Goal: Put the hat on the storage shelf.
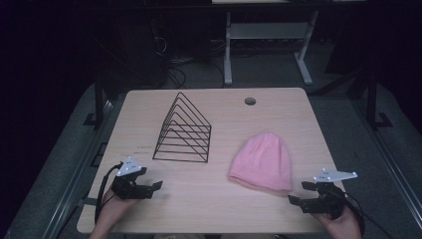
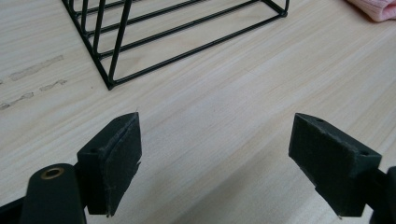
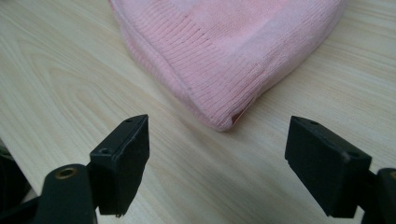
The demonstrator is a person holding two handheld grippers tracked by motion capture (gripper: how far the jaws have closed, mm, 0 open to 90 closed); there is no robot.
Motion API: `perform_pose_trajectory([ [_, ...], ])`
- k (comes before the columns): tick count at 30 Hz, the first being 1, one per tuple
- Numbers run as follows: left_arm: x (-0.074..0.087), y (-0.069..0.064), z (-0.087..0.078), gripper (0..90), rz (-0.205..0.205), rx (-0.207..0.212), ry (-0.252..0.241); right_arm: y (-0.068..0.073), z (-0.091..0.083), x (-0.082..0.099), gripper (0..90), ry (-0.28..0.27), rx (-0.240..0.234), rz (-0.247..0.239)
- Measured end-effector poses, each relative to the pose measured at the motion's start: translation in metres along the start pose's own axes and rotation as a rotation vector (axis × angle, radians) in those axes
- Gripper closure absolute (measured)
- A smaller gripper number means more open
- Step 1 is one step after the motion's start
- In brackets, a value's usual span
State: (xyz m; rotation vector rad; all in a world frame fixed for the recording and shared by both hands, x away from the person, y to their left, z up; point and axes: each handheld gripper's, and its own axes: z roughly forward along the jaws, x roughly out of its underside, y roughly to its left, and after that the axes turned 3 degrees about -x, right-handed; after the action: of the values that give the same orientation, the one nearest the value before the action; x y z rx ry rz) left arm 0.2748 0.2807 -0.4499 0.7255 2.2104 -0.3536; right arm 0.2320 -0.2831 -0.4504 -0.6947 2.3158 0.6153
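Note:
A pink knitted hat [image 1: 262, 161] lies flat on the right half of the wooden table [image 1: 219, 209], its ribbed brim towards me. Its brim corner [image 3: 224, 70] fills the top of the right gripper view, just ahead of the jaws. My right gripper [image 1: 299, 192] rests near the front right edge, open and empty [image 3: 217, 158]. A black wire file rack [image 1: 183, 130] stands left of centre. My left gripper [image 1: 155, 189] sits open at the front left, nothing between its jaws [image 2: 215, 163], with the rack's corner [image 2: 140, 51] a short way ahead.
A round cable hole [image 1: 250, 101] sits near the table's far edge. A white-legged desk frame [image 1: 266, 45] stands behind the table in the dark. Faint scuff marks [image 2: 32, 79] show on the wood left of the rack.

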Motion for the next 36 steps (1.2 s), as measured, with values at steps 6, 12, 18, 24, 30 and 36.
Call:
perform_pose_trajectory([
  [6,-0.001,-0.002,0.0,17.1,0.02,0.001,0.001,0.001,-0.007,0.002,20.1,-0.012,-0.003,0.011],
  [12,0.0,-0.003,-0.001,17.1,0.034,0.012,0.001,0.003,-0.007,-0.001,18.5,-0.009,-0.007,0.009],
  [18,0.001,-0.002,-0.001,17.1,0.028,0.006,-0.006,0.003,-0.009,-0.015,18.1,-0.017,-0.009,-0.022],
  [24,0.001,-0.001,-0.003,17.1,0.019,0.005,-0.008,0.001,-0.01,-0.036,18.1,-0.008,-0.013,-0.041],
  [30,0.001,0.0,-0.002,17.1,0.033,0.007,0.002,-0.002,-0.004,-0.067,17.8,0.0,-0.045,-0.06],
  [36,0.002,0.001,-0.004,17.2,0.025,0.004,-0.013,-0.012,0.007,-0.091,17.8,0.036,-0.066,-0.048],
])
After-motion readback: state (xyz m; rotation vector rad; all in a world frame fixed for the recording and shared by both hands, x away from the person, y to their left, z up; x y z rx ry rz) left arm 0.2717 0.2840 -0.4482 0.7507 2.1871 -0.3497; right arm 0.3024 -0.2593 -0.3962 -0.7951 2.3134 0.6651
